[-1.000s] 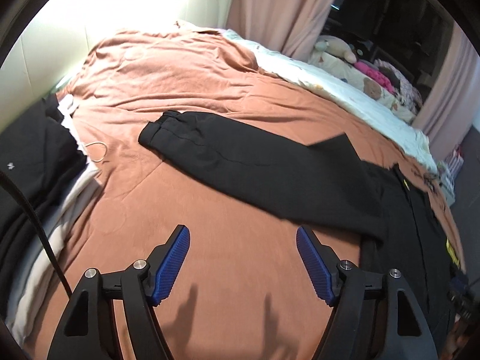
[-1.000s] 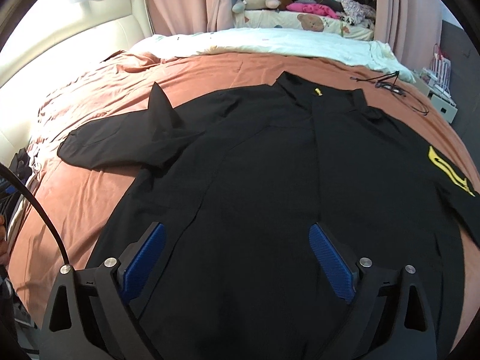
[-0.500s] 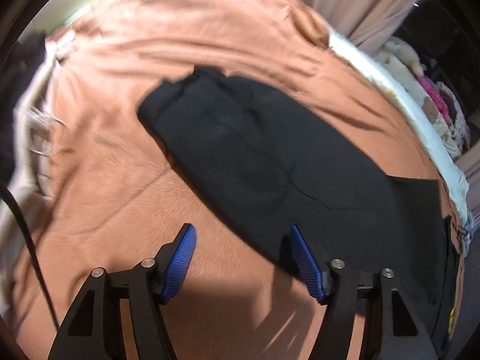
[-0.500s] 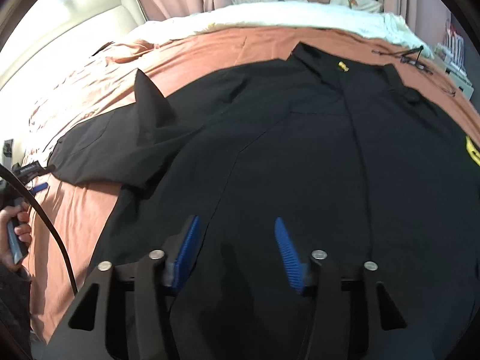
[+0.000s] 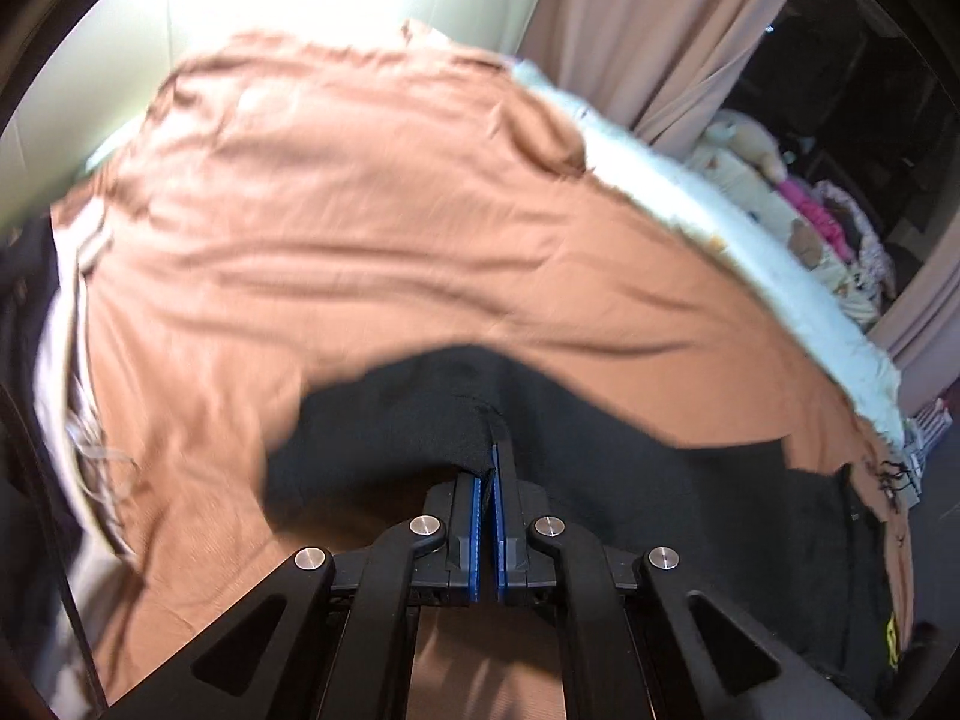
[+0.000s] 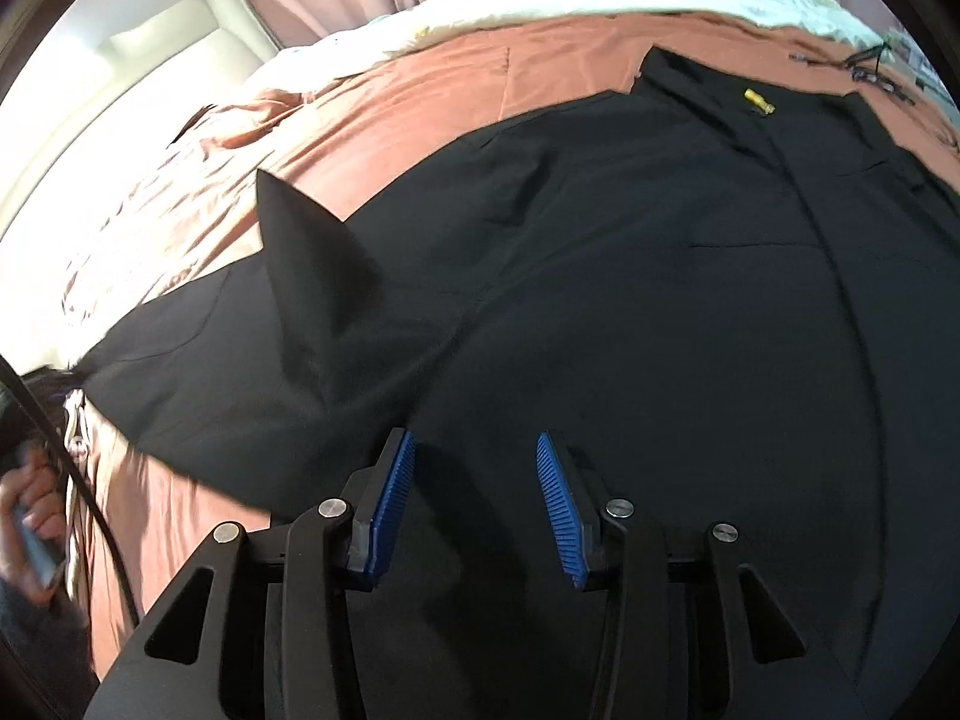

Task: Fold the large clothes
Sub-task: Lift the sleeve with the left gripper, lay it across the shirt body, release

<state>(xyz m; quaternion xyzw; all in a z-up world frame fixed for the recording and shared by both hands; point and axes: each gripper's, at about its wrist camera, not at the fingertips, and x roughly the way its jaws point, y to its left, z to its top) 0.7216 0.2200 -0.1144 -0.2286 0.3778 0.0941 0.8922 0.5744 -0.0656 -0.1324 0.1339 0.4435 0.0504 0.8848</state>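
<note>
A large black jacket (image 6: pixel 630 300) lies spread front-up on the bed's rust-orange sheet (image 6: pixel 420 90), collar with a yellow tag (image 6: pixel 759 102) at the far side. Its left sleeve (image 5: pixel 420 414) stretches out over the sheet (image 5: pixel 390 240). My left gripper (image 5: pixel 487 468) is shut on the sleeve's cuff end and lifts the fabric slightly. My right gripper (image 6: pixel 474 480) is open, low over the jacket's lower front near the sleeve's underarm, holding nothing. A pointed fold of sleeve fabric (image 6: pixel 300 240) stands up.
A white blanket (image 5: pixel 720 228) runs along the bed's far edge, with stuffed toys (image 5: pixel 750 144) and pink curtains (image 5: pixel 630 30) beyond. Dark and white clothes (image 5: pixel 54 360) are piled at the left edge. A black cable (image 6: pixel 870 60) lies near the collar.
My left gripper moved down onto the sleeve's end and shut on it. My right gripper lowered toward the jacket and its jaws narrowed partway, still open.
</note>
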